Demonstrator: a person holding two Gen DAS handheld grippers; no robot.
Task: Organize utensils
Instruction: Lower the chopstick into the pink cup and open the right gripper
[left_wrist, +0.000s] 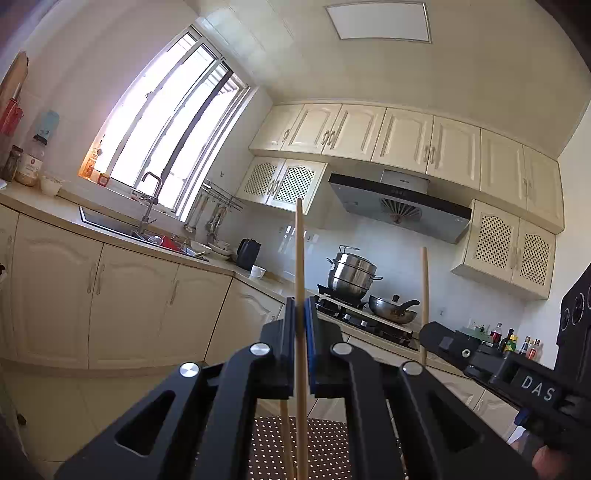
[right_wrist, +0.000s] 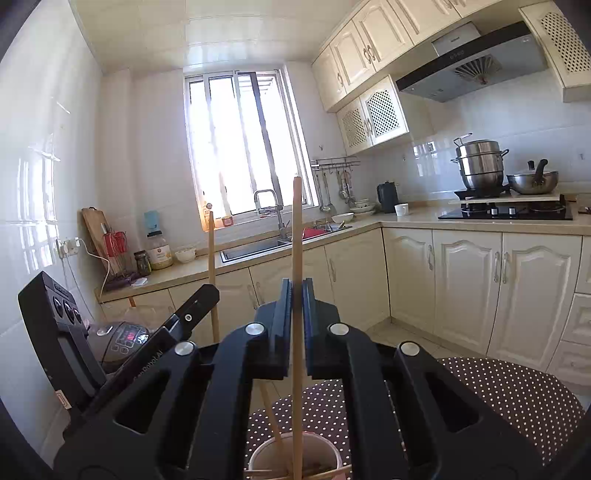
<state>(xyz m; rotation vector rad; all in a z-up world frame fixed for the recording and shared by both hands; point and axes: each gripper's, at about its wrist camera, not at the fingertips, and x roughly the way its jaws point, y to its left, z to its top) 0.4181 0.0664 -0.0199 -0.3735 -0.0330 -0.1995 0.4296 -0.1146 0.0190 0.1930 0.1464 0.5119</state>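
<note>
My left gripper (left_wrist: 300, 314) is shut on a wooden chopstick (left_wrist: 300, 254) and holds it upright. My right gripper (right_wrist: 296, 295) is shut on another wooden chopstick (right_wrist: 296, 229), also upright, with its lower end in a white cup (right_wrist: 293, 456) that holds several more chopsticks. The cup stands on a dark polka-dot tablecloth (right_wrist: 517, 391). In the left wrist view the right gripper (left_wrist: 436, 334) shows at the right with its chopstick (left_wrist: 424, 288). In the right wrist view the left gripper (right_wrist: 199, 299) shows at the left with its chopstick (right_wrist: 211, 254).
Kitchen counter with a sink (right_wrist: 258, 247), faucet (right_wrist: 269, 206), kettle (right_wrist: 387, 197) and a stove with pots (right_wrist: 480, 166). A rice cooker (right_wrist: 118, 341) sits at the lower left. A range hood (left_wrist: 399, 206) hangs above the stove. Bottles (left_wrist: 513, 341) stand at the right.
</note>
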